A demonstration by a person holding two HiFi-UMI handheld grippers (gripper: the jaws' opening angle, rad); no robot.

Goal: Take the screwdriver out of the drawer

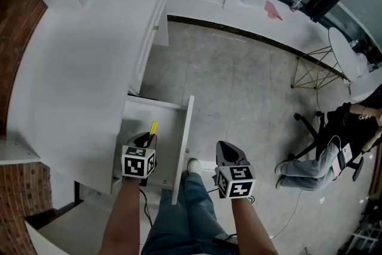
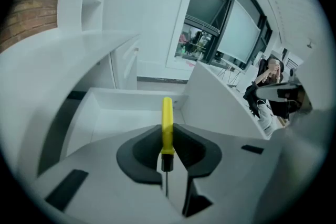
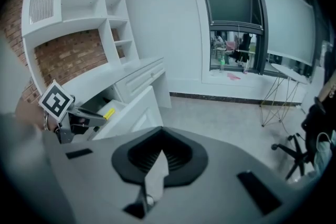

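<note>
A screwdriver with a yellow handle and a thin metal shaft is clamped between the jaws of my left gripper, handle pointing away from the camera. In the head view the left gripper hangs over the open white drawer, and the yellow handle sticks out past its tip. The drawer's bare white floor lies below the tool. My right gripper hovers over the floor to the right of the drawer front, jaws together and empty. From the right gripper view I see the left gripper with the yellow handle.
A white desk top runs along the left, with white shelves against a brick wall. The holder's jeans and shoe are beside the drawer front. A seated person on an office chair and a wire-legged table stand at the right.
</note>
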